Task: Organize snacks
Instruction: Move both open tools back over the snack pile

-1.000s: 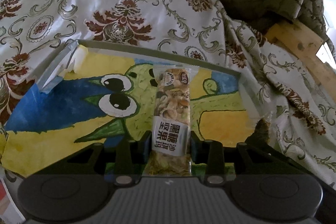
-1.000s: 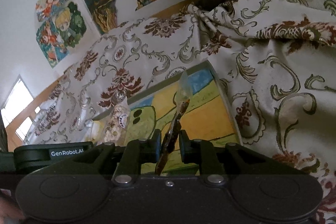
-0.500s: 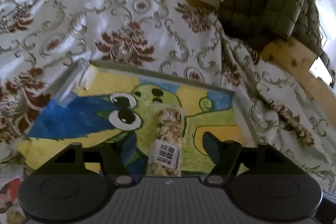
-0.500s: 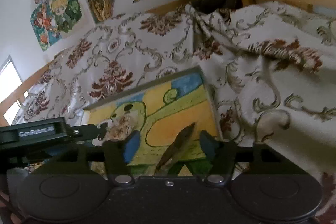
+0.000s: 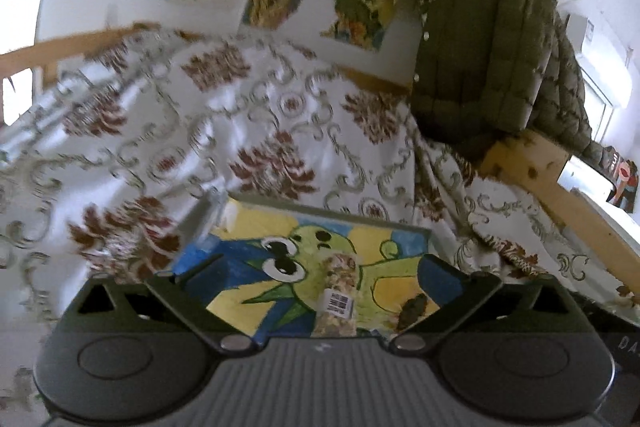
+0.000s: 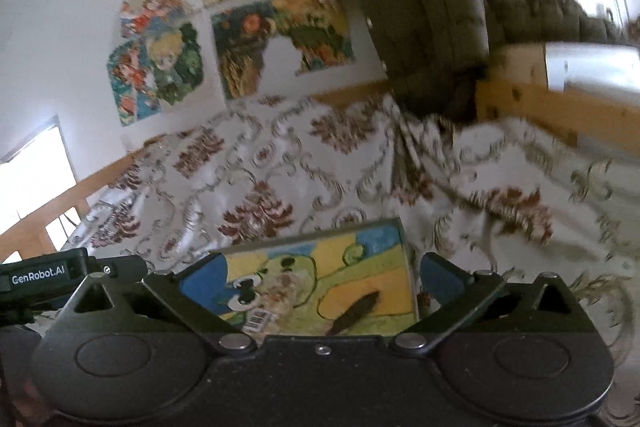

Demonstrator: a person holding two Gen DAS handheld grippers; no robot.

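- Left gripper [image 5: 320, 291]: jaws had just been opening, stood wide, nothing btwn them.
- Nut bar [image 5: 338, 299] lay flat on painted tray [image 5: 248, 267], barcode side up, near centre.
- Dark snack [image 6: 356, 311] lay just right of it, apart.
- Right gripper [image 6: 320, 291]: jaws just opened wide too, empty.
- Floral cloth [image 5: 240, 131] under tray; green jacket [image 5: 492, 67] far right.

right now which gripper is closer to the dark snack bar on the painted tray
Right, narrowly. The dark snack bar lies between the open jaws of the right gripper, right of centre. The left gripper, also open, is centred over the nut bar, with the dark bar near its right finger.
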